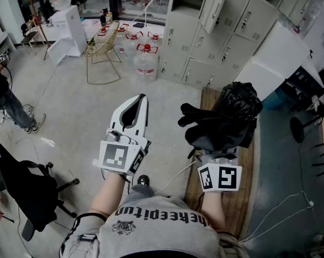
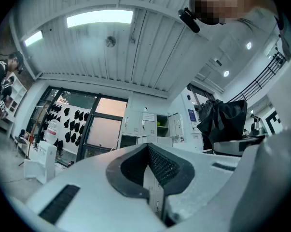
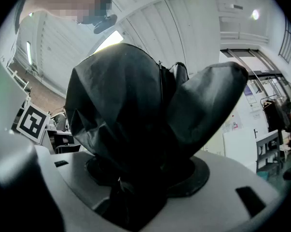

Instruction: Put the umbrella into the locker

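Note:
In the head view my right gripper (image 1: pixel 217 153) holds up a folded black umbrella (image 1: pixel 224 118); its crumpled fabric covers the jaws. The right gripper view is filled by that umbrella (image 3: pixel 135 115), with the right gripper (image 3: pixel 135 190) shut on its lower part. My left gripper (image 1: pixel 142 99) points forward over the floor, left of the umbrella, shut and holding nothing. In the left gripper view the left gripper (image 2: pixel 148 150) shows its pads pressed together, the umbrella (image 2: pixel 227 122) off to the right. Grey lockers (image 1: pixel 226 36) stand ahead, one upper door (image 1: pixel 213 7) swung open.
Water jugs (image 1: pixel 145 62) and a wire frame (image 1: pixel 104 52) stand left of the lockers. A wooden platform (image 1: pixel 206 102) lies under the umbrella. A white board (image 1: pixel 277 58) leans at the right. An office chair (image 1: pixel 35 195) and a person (image 1: pixel 6 101) are at the left.

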`<move>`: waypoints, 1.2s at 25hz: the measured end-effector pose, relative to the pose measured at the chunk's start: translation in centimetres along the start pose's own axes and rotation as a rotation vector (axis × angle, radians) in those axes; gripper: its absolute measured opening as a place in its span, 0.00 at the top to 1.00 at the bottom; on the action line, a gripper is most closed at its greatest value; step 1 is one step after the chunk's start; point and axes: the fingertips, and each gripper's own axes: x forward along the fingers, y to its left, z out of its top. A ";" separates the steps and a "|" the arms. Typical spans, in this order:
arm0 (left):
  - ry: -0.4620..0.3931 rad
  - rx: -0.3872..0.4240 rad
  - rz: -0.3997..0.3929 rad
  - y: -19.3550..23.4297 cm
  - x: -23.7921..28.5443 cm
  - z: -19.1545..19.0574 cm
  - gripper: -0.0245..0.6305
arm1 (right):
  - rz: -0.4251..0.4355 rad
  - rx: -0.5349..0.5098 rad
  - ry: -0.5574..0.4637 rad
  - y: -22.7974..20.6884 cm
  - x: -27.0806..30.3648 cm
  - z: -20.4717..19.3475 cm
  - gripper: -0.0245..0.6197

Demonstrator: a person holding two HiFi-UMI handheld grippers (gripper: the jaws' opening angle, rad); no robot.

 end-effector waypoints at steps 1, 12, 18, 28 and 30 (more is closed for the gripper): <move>-0.001 0.002 0.000 0.0 0.0 0.0 0.96 | 0.001 0.001 0.001 0.0 0.0 0.0 0.58; -0.002 0.011 0.002 0.1 0.0 0.3 0.96 | 0.016 0.004 -0.005 0.4 0.3 0.2 0.58; -0.018 0.022 0.002 0.4 0.5 0.5 0.96 | 0.017 -0.011 -0.013 0.3 0.9 0.0 0.58; -0.043 0.049 -0.023 0.8 1.5 1.5 0.96 | -0.012 0.025 -0.070 -0.2 1.5 0.4 0.58; -0.043 0.053 -0.025 1.1 1.5 1.7 0.96 | -0.015 0.024 -0.068 0.0 1.7 0.5 0.58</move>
